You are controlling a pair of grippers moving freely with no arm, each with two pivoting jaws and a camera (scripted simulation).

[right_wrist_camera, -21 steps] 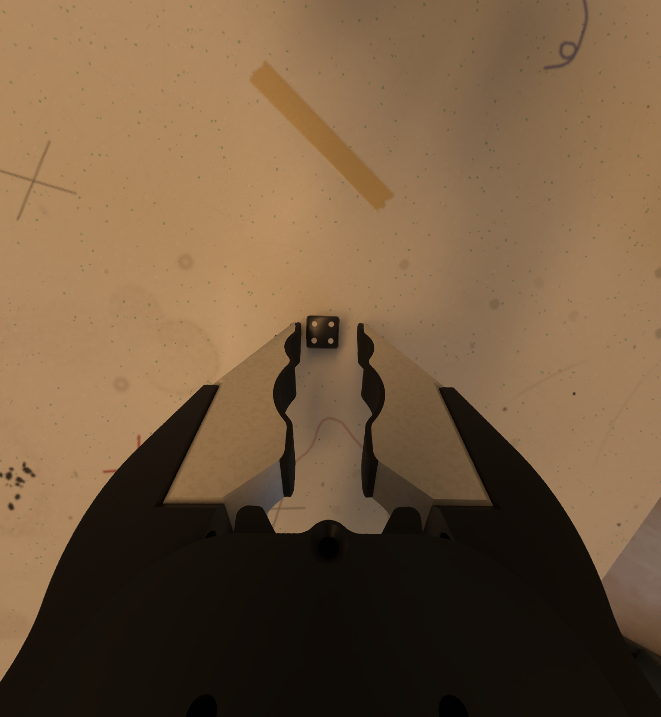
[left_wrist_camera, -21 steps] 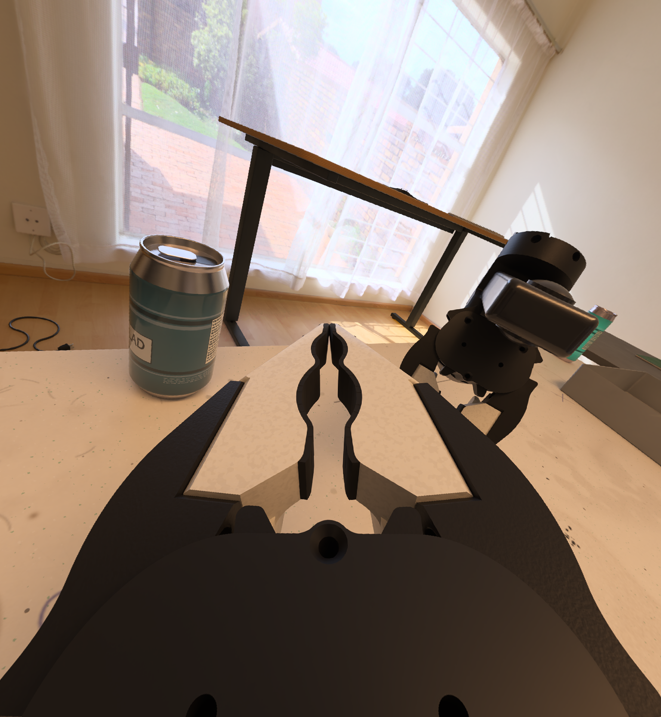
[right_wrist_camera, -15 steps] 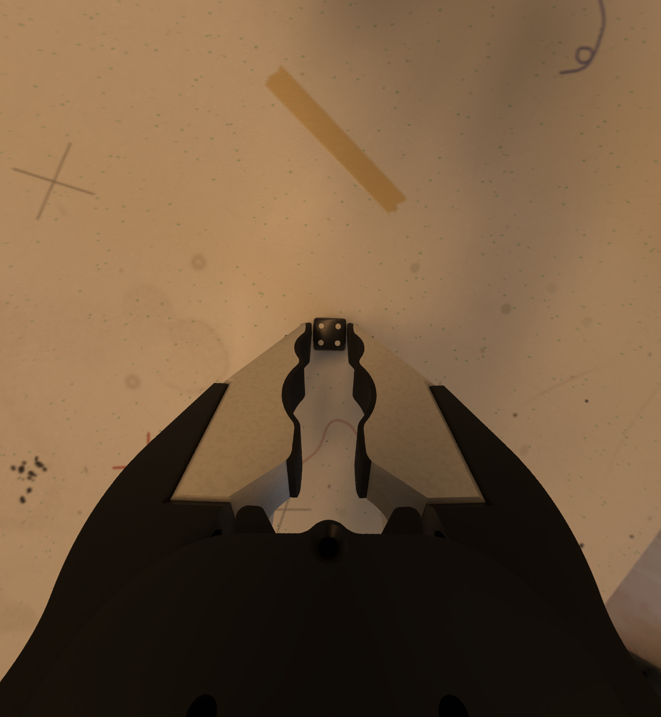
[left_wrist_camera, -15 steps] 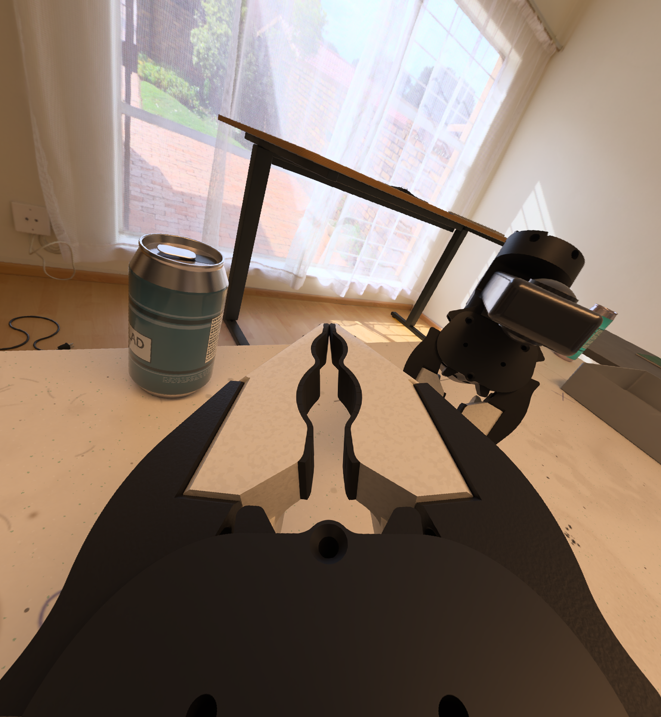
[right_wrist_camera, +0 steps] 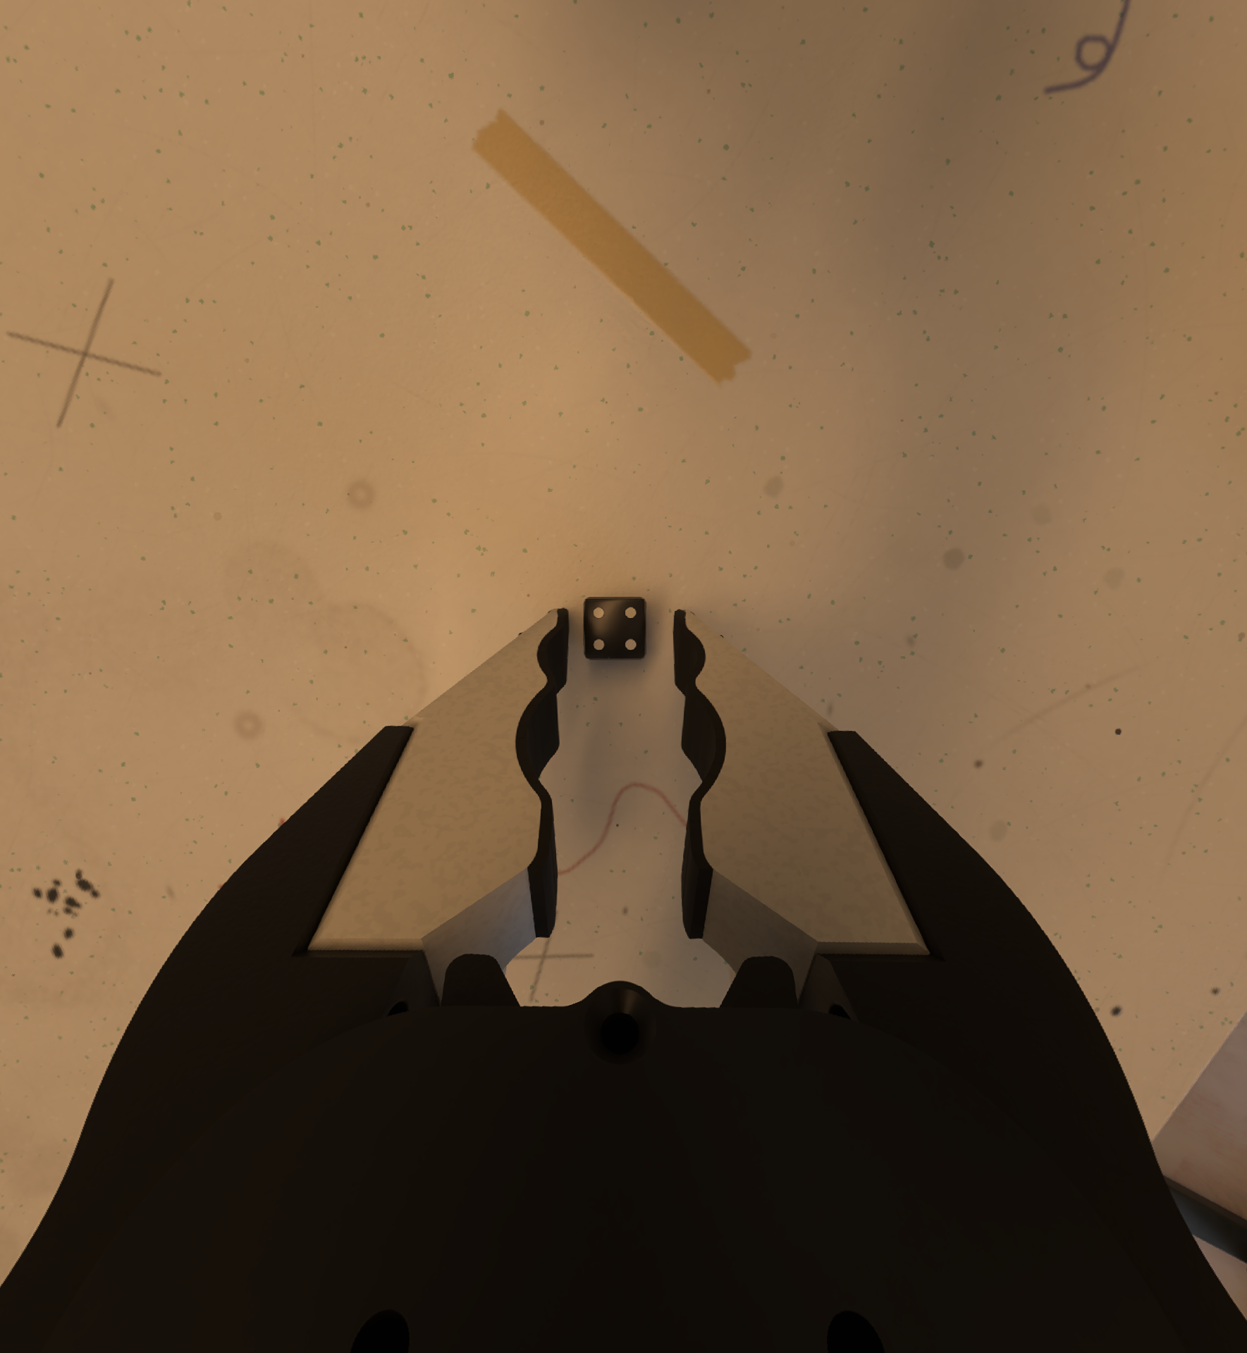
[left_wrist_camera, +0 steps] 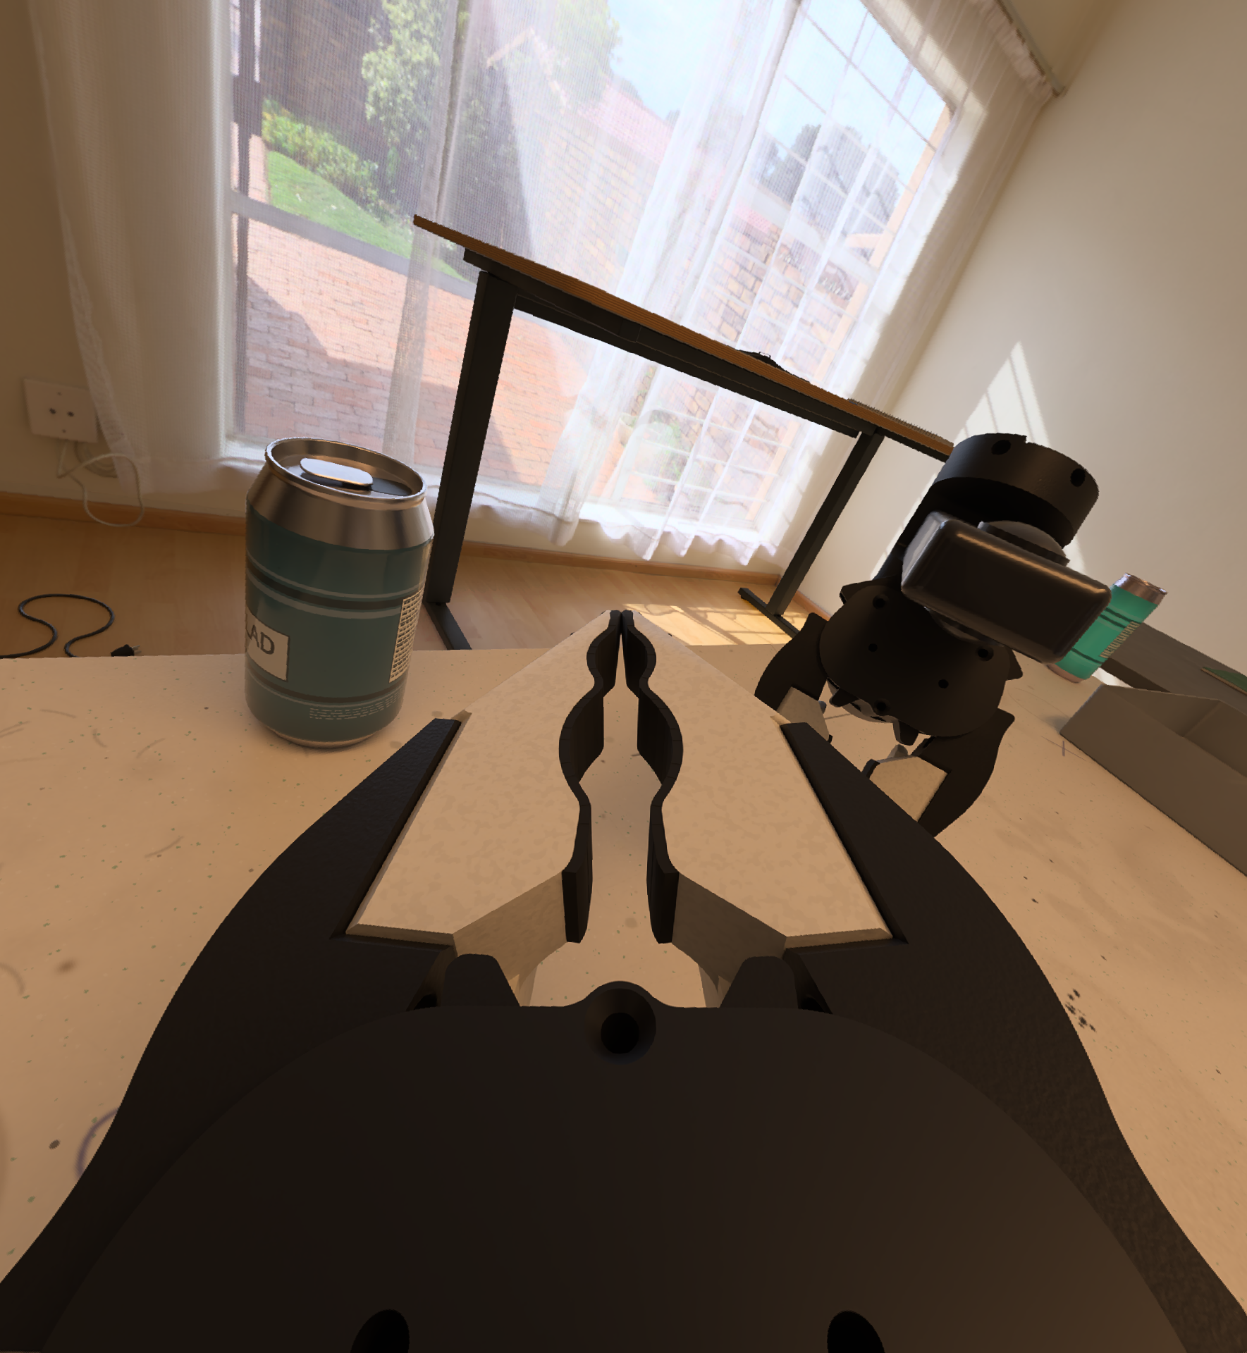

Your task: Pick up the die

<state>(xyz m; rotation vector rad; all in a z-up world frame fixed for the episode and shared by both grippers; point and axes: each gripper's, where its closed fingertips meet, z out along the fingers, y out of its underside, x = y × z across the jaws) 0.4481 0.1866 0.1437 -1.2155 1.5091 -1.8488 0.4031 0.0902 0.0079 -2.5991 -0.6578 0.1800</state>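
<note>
The die [right_wrist_camera: 613, 628] is small and black, with a face of white pips turned to the camera. It lies on the beige table [right_wrist_camera: 239, 512] in the right wrist view. My right gripper [right_wrist_camera: 619, 617] points down at the table and is open. The die sits between its fingertips, close to the left fingertip [right_wrist_camera: 558, 637], with a wider gap on the right side. My left gripper [left_wrist_camera: 620, 622] is shut and empty, low over the table. The right gripper also shows in the left wrist view [left_wrist_camera: 854, 747]. The die is hidden there.
A teal drink can [left_wrist_camera: 334, 593] stands on the table to the left of my left gripper. A grey open box [left_wrist_camera: 1191, 747] lies at the right, with a green can [left_wrist_camera: 1111, 630] behind it. A strip of tan tape [right_wrist_camera: 609, 245] lies beyond the die.
My right gripper closed onto the die half a second ago and has since opened wide again; the die stays on the table. The left gripper has not moved.
</note>
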